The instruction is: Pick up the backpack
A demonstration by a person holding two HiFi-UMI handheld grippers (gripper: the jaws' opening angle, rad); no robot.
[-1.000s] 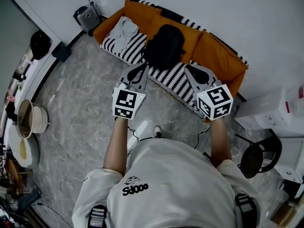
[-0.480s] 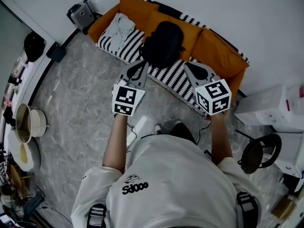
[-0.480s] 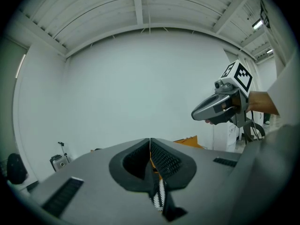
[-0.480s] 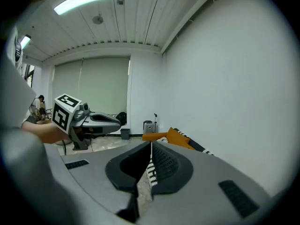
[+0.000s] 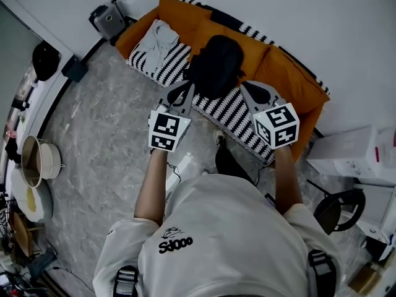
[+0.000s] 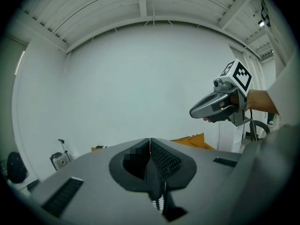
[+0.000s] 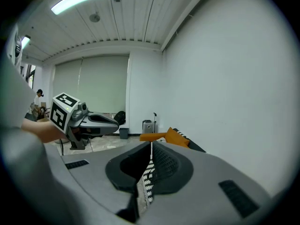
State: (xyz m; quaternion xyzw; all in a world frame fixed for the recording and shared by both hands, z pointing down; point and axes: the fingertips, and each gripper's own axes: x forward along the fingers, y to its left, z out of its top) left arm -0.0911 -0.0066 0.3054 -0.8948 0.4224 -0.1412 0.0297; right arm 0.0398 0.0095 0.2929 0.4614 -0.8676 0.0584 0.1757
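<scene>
Ahead of both your grippers: the backpack on the sofa.

From your head view, the black backpack (image 5: 216, 65) sits on the striped seat of the orange sofa (image 5: 291, 79), leaning against its back cushions. Your left gripper (image 5: 184, 90) points at the bag's lower left edge, and your right gripper (image 5: 250, 90) lies just beside its lower right. Contact cannot be judged from above. Your left gripper view shows those jaws pressed together with nothing between them. Your right gripper view shows the same, jaws together and empty, with striped fabric showing through the slit below the tips.
</scene>
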